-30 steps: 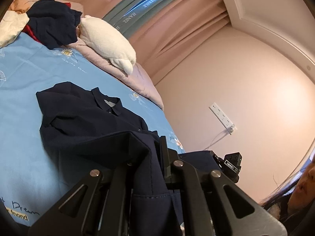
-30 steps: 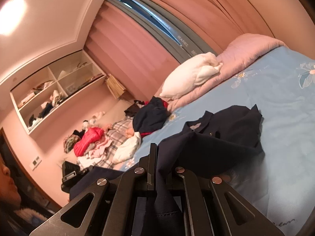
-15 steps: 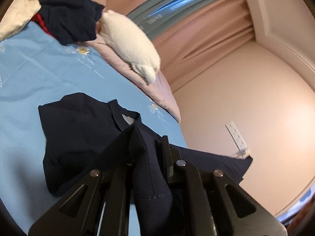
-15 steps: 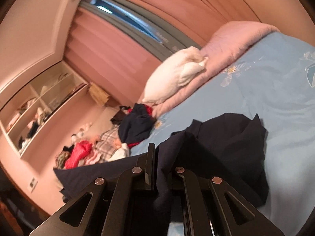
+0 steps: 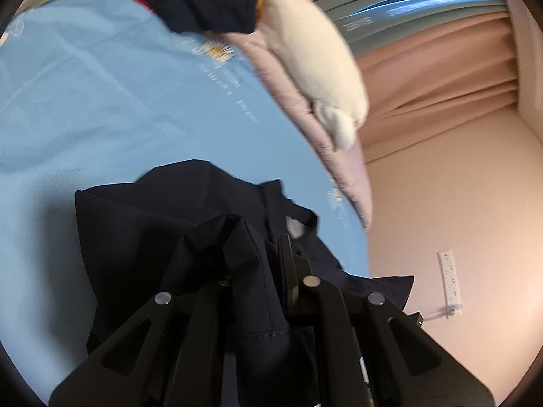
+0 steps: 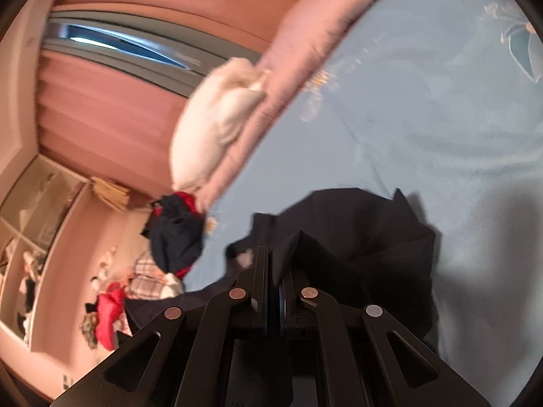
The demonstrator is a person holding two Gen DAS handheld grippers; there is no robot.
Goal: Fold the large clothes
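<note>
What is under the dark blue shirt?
The dark blue shirt lies on the light blue bedsheet, which shows all around it. Whatever else might be beneath the shirt is covered.

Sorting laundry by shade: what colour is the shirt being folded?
Dark navy shirt, plain; clearest in the left wrist view.

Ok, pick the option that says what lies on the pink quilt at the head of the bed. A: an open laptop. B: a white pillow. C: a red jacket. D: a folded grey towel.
B: a white pillow rests on the pink quilt along the far edge of the blue sheet, seen in both wrist views.
</note>
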